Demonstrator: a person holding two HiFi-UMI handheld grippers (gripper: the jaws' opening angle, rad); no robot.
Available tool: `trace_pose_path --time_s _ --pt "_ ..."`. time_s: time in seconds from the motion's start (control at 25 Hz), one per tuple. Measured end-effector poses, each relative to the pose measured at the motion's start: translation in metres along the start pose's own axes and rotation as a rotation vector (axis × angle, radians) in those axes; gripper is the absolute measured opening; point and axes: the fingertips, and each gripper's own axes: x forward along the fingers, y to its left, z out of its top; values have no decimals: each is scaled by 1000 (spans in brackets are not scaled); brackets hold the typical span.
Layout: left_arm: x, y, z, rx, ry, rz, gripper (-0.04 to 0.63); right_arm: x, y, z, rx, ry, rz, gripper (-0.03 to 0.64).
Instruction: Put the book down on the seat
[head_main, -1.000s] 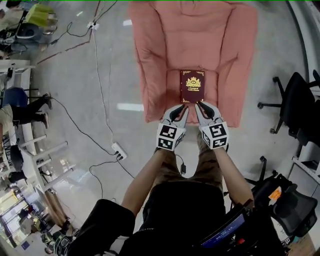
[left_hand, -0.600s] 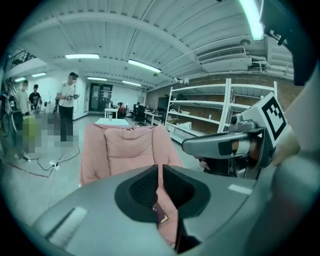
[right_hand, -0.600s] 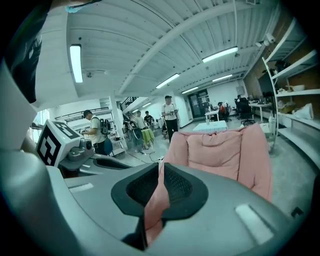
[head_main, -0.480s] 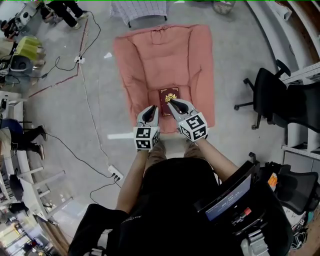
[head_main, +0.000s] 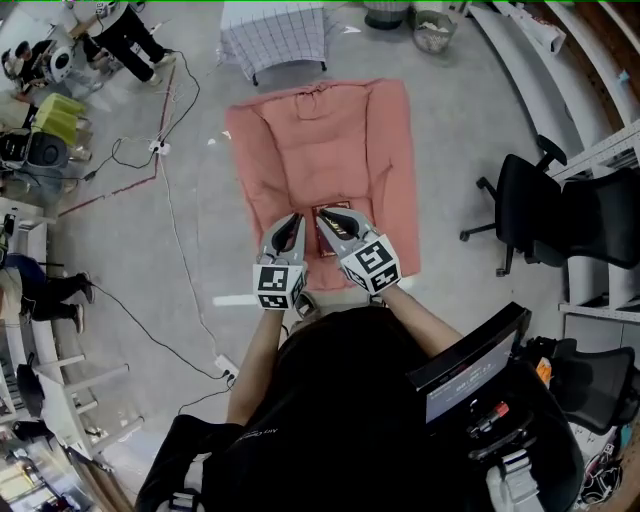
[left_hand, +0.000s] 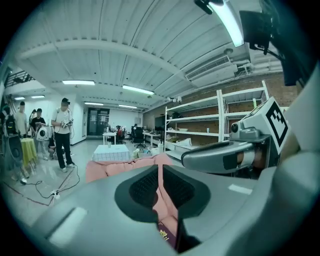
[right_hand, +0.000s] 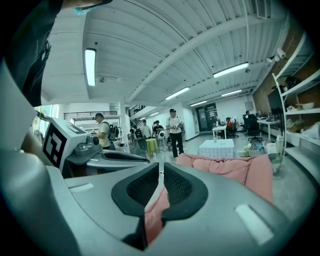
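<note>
The pink padded seat (head_main: 320, 150) stands on the grey floor ahead of me. The dark red book with a gold emblem (left_hand: 167, 236) lies on its cushion; in the head view my fingers hide nearly all of it. Both grippers hang side by side in the air above the seat's front, clear of the book. My left gripper (head_main: 292, 220) is shut with nothing between its pads (left_hand: 145, 187). My right gripper (head_main: 323, 216) is also shut and holds nothing, with only the pink seat (right_hand: 230, 167) showing beyond its pads (right_hand: 177, 186).
A black office chair (head_main: 530, 205) stands right of the seat. Cables and a power strip (head_main: 228, 368) lie on the floor at the left. A table with a checked cloth (head_main: 275, 35) stands behind the seat. People (left_hand: 62, 132) stand far left, and shelves (left_hand: 210, 125) line the right wall.
Both grippers have risen from the book, which stays on the seat cushion. The seat looks smaller and farther below, and the grippers now cover the book in the head view.
</note>
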Motion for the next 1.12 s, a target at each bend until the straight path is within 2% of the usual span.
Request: trace_pose_path --time_s 0.2,0.44,0.6,0.76,1.12 --pt "20 -5 17 28 -37 -11 29 -3 -25 25 -70 -52 -7 37" --pt "16 -15 29 63 -56 -64 29 -18 -36 43 -28 -103 -66 31" --pt "6 -7 51 70 -99 -48 29 -16 -25 54 -33 -134 -61 19" --pt "3 -3 61 93 -127 -42 26 -9 -14 56 -140 -130 -33 15" --pt "-3 7 87 114 -208 5 21 -15 -18 86 -191 -202 -109 12"
